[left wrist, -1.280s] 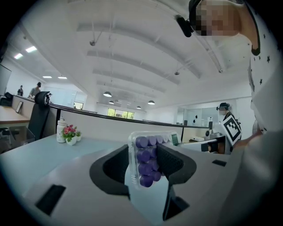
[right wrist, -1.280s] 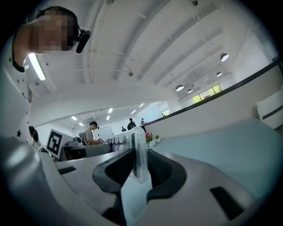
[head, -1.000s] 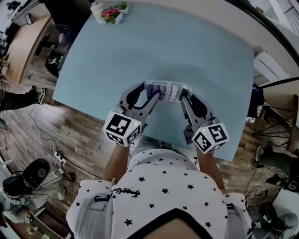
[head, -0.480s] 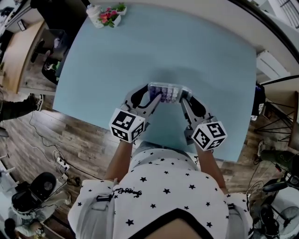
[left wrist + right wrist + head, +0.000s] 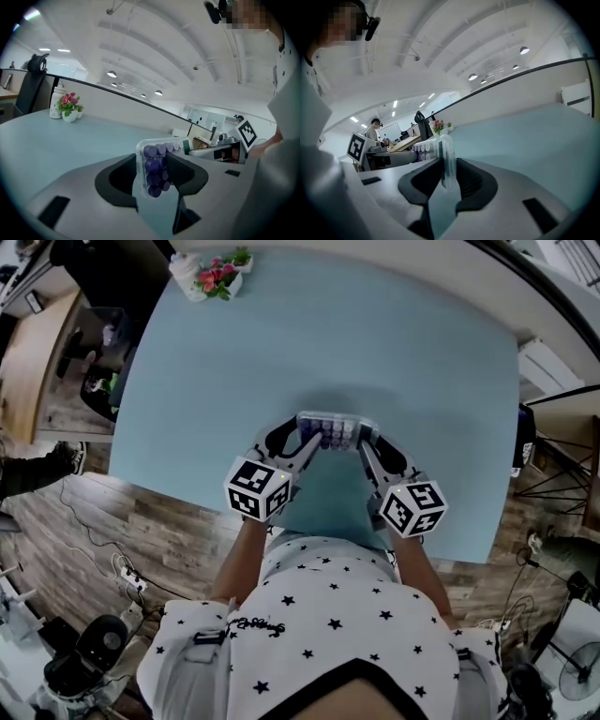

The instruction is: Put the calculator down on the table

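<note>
You hold the calculator [image 5: 336, 430] btw. both tools, over the near-middle part of the light blue desk [image 5: 403, 324], just in front of your body. Your left hand-held gripper [image 5: 307, 440] is clenched on the left end of the calculator: in the left gripper view the two dark pads press on its sides, and the rows of purple keys [image 5: 154, 171] show in the gap. Your right hand-held gripper [image 5: 365, 440] is clenched on the other end; in the right gripper view the clear edge of the case stands thin and upright btw. the pads. So the calculator is grasped at both ends, w/ one long edge up and the keys turned toward the left tool's camera. It is low over the desk and a soft shadow lies under it, but I cannot tell if the bottom edge touches the surface. The marker cubes, left [image 5: 255, 488] and right [image 5: 412, 508], are near the front edge of the desk, above your star-print shirt [image 5: 319, 624]. A small pot of pink flowers [image 5: 214, 270] stands at the far left corner of the desk, well apart from the calculator. Wood floor [image 5: 141, 512] shows on the left side.
</note>
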Available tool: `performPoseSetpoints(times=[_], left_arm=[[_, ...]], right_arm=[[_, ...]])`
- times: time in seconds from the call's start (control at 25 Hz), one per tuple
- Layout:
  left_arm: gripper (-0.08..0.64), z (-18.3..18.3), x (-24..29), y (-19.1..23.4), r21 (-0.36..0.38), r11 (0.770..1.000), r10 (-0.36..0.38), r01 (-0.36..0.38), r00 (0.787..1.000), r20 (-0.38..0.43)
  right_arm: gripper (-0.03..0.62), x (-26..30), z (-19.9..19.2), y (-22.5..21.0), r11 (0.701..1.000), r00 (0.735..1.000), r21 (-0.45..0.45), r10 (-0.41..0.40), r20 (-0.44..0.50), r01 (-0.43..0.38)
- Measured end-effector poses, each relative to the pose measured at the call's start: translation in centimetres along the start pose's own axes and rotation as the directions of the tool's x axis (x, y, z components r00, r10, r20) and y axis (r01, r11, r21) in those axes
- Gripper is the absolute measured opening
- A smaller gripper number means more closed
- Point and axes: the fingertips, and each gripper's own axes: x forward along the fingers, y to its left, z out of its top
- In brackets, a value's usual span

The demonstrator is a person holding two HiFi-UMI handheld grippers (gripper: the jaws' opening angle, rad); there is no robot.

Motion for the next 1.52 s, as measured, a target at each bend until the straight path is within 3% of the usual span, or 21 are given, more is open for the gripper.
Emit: performPoseSetpoints(times=[1.08,1.52], left_arm=[[0.216,-5.5,3.2,2.9,-0.036,0.999,-0.042,0.036,0.978,-0.204],[0.218,-5.7,3.9,3.2,-0.049,0.998,-0.047,0.038,0.976,-0.212]], right_arm=[[0.097,3.2,-5.8,-2.7,0.986,0.985,0.148,-0.058,-0.161,0.082],[0.098,3.6,-6.3,-3.3,0.984,0.979,0.141,-0.086,-0.183,0.113]])
